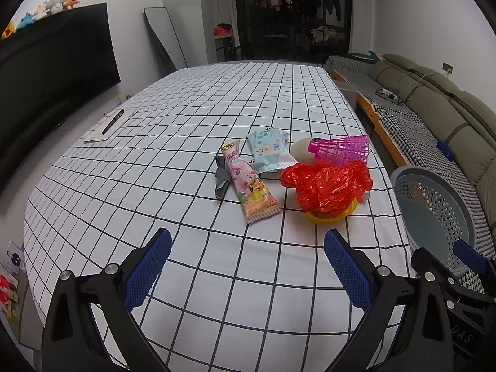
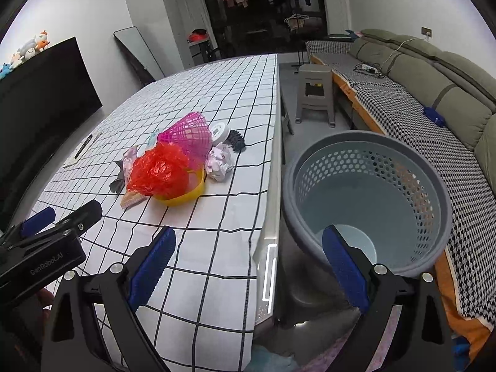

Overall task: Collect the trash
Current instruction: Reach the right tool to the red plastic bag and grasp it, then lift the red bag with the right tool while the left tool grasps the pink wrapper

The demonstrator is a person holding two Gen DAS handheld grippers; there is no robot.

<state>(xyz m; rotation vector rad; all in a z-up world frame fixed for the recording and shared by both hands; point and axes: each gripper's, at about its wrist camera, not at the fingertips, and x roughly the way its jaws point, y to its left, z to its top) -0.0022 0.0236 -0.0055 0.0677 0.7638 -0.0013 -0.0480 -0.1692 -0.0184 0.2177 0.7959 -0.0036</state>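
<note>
Left gripper (image 1: 248,245) wide open, empty, above checked tablecloth (image 1: 192,117). Right gripper (image 2: 248,245) wide open, empty, over table edge.

Trash in cluster mid-table: crumpled red plastic bag (image 1: 328,186) on yellow plastic ring (image 1: 328,217); long pink snack wrapper (image 1: 248,186); pale blue packet (image 1: 269,148); pink mesh shuttlecock (image 1: 344,148).

Judgement: all light, soft, slippery; pinch bag at raised fold, wrapper at end seam.

Grey perforated plastic basket (image 2: 434,192) just beside table edge, looks empty; path looks free.

Black gripper (image 1: 248,248) frames, blue textured pads (image 1: 347,269), silver screws.
</note>
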